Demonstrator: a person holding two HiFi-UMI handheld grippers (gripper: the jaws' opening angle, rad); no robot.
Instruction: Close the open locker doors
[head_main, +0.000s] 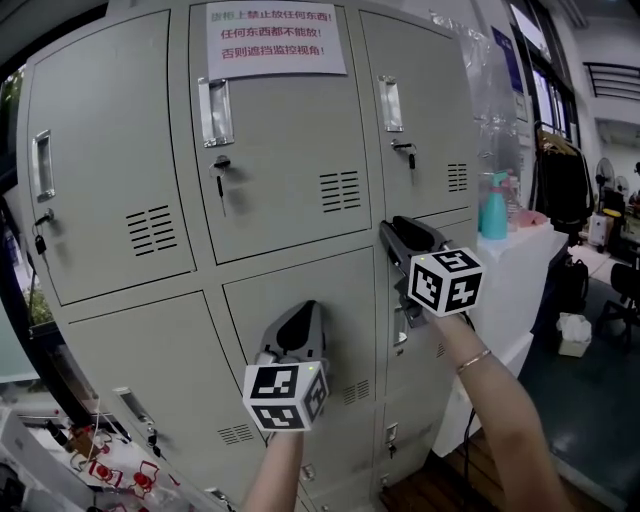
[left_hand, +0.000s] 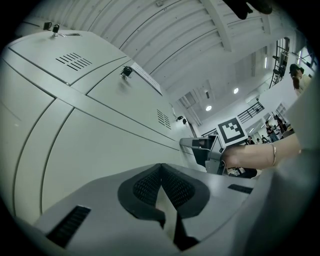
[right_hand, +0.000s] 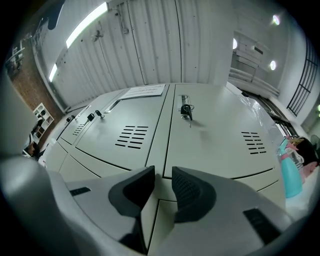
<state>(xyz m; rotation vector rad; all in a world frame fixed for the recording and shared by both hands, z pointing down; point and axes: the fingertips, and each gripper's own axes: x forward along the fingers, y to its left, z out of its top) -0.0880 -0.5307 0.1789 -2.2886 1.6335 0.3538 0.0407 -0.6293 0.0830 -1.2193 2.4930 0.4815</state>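
A bank of grey lockers (head_main: 270, 200) fills the head view, and all the doors I can see lie flush or nearly flush. My left gripper (head_main: 303, 310) is shut with nothing in it, its tip against the centre door of the second row (head_main: 255, 310). In the left gripper view the pads (left_hand: 150, 185) meet at the tip, close to that door (left_hand: 100, 140). My right gripper (head_main: 393, 228) is open and empty at the seam between the centre and right columns. In the right gripper view its jaws (right_hand: 163, 171) straddle that seam below the upper right door (right_hand: 220, 135).
Keys hang in the upper doors' locks (head_main: 221, 165), and a paper notice (head_main: 275, 40) is taped on the top centre door. A teal spray bottle (head_main: 493, 205) stands on a white counter (head_main: 525, 250) right of the lockers. Clutter (head_main: 110, 465) lies at the lower left.
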